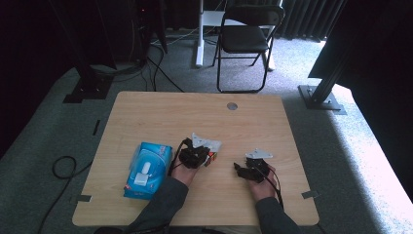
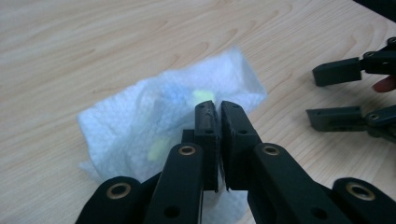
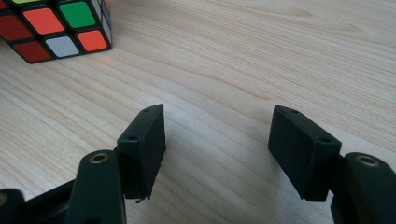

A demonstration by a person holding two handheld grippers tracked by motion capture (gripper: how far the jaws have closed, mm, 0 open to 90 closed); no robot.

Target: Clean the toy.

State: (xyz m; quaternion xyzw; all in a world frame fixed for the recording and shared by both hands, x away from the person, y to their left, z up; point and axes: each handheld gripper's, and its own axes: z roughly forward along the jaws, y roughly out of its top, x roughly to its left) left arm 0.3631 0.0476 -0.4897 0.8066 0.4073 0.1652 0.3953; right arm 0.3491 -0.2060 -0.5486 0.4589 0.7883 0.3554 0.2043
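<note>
The left gripper [image 2: 217,108] has its jaws pinched on a white wipe [image 2: 135,121] draped over the puzzle cube [image 3: 56,28] at mid-table, beside the blue wipe packet [image 1: 147,169]. The right gripper [image 3: 217,149] rests with jaws spread wide on bare wood, just beside the cube. The cube seems mid-wipe; next, the wipe likely needs dragging across its faces, perhaps with the right gripper steadying it.

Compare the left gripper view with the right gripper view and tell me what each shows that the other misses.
The left gripper view alone has the left gripper, jaws shut on a crumpled white paper tissue with coloured patches showing through, plus the other gripper's open jaws at the right edge. The right gripper view alone has the right gripper, jaws wide open and empty, and a colourful puzzle cube at its top left corner. Both share the light wooden table.
</note>
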